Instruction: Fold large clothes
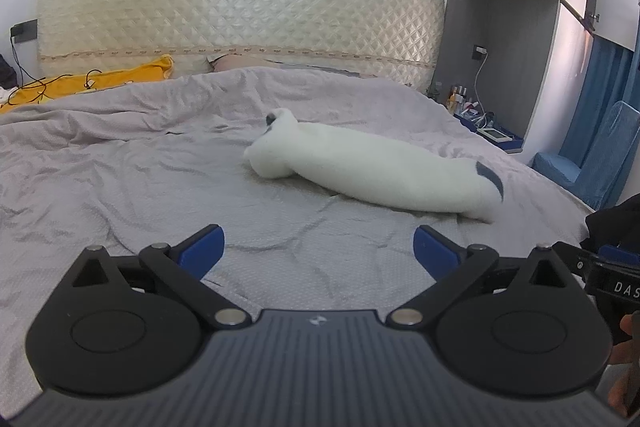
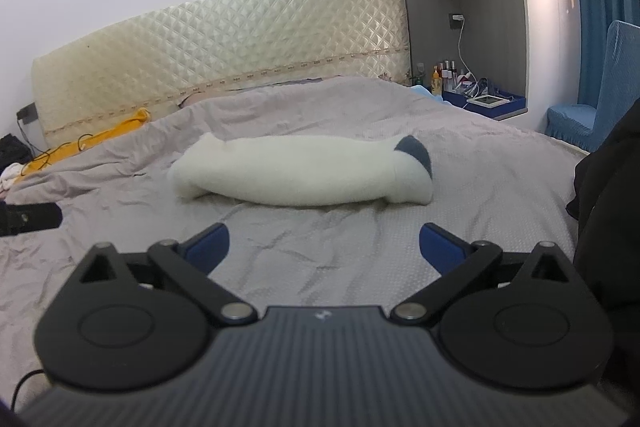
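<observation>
A white fleecy garment (image 1: 372, 167) with grey-blue trim lies folded into a long bundle on the grey bedspread (image 1: 120, 167). In the right wrist view the same garment (image 2: 304, 175) stretches across the bed just beyond the fingers. My left gripper (image 1: 318, 247) hovers over bare bedspread, open wide with nothing between its blue pads; the bundle lies ahead and to its right. My right gripper (image 2: 324, 245) is open wide too, empty, a short way in front of the bundle. Neither gripper touches the cloth.
A quilted cream headboard (image 1: 240, 15) backs the bed. Yellow cloth with cables (image 1: 88, 79) lies at the far left. A bedside shelf with bottles and a blue tray (image 2: 484, 99) stands at the right, by a blue chair (image 2: 592, 107). A dark sleeve (image 2: 608, 187) fills the right edge.
</observation>
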Demonstrator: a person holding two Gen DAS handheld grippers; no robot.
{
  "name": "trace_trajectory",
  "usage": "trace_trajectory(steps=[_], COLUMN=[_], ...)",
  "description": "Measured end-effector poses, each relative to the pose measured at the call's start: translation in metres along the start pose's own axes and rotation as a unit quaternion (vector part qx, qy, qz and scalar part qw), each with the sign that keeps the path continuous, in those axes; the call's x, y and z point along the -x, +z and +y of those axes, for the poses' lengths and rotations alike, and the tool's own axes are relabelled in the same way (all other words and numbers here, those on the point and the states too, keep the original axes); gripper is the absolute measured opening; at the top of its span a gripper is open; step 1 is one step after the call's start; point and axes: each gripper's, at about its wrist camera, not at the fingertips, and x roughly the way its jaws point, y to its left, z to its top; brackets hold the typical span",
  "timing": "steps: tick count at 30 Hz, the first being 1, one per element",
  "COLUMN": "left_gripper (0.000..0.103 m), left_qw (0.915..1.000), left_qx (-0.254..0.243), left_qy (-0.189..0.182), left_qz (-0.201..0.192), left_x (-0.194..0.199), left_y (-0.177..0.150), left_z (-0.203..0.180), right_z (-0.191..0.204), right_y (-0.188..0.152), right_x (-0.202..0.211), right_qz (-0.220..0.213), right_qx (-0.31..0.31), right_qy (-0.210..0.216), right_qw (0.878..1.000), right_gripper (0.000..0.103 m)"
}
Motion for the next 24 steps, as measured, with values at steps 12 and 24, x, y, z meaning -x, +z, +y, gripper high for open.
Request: trace_trajectory(steps=[12, 24], left_gripper=[0.102, 0.102], left_qw=[0.9999, 0.9999], left_qx=[-0.002, 0.013], left_qy=[0.006, -0.002], left_qz=[0.008, 0.002], left_x=[0.0002, 0.0027], left_y=[-0.0003, 0.0003], left_z=[-0.0008, 0.0044], right_z=[0.0017, 0.0043], right_y=[-0.0006, -0.0022], right_x=[0.0003, 0.0022], right_qz=[0.0, -0.001], right_qx=[0.001, 0.002], right_qy=[-0.001, -0.003], right_qw=[1.0, 1.0], right_gripper=[0.103, 0.103])
